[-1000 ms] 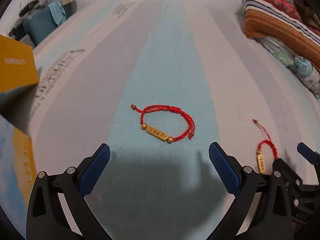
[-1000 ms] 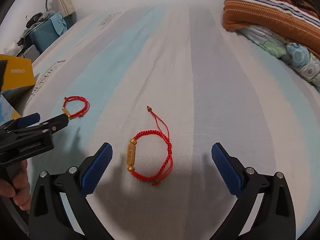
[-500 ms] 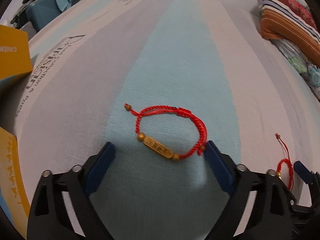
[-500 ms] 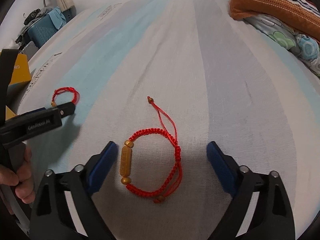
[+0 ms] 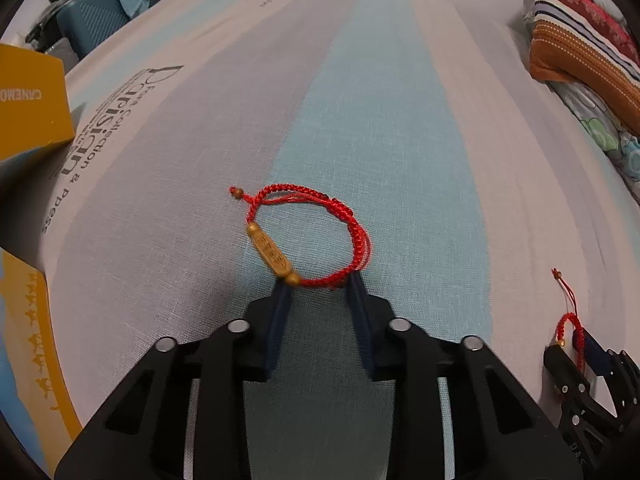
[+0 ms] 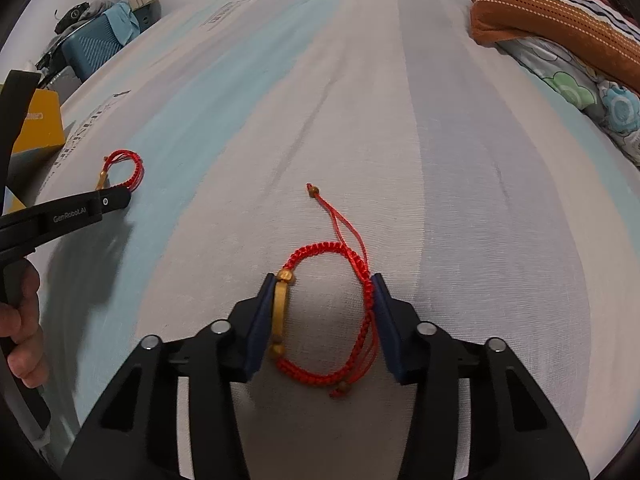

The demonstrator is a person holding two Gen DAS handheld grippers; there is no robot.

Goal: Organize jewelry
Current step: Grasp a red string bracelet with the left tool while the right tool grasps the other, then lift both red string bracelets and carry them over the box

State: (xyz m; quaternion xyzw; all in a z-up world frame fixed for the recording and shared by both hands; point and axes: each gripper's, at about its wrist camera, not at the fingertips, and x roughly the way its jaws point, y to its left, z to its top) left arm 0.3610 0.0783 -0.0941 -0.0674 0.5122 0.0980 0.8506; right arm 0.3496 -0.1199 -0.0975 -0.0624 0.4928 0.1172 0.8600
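Observation:
Two red braided bracelets with gold bar beads lie on a striped bedsheet. The left bracelet [image 5: 308, 236] lies on the light blue stripe; my left gripper [image 5: 320, 286] has its jaws half closed, tips touching the bracelet's near edge beside the gold bead. It also shows in the right wrist view [image 6: 122, 172]. The right bracelet [image 6: 328, 308] lies between my right gripper's [image 6: 324, 280] pads, which press against its gold bar and its red cord. It shows small in the left wrist view [image 5: 570, 328].
A yellow box [image 5: 28, 104] stands at the left edge of the bed. Folded striped and floral blankets [image 6: 560, 28] lie at the far right. A blue suitcase [image 6: 96, 46] stands beyond the bed's far left.
Both grippers have moved down and forward onto their bracelets and their jaws have narrowed from wide open. The left bracelet's gold bar has turned slightly.

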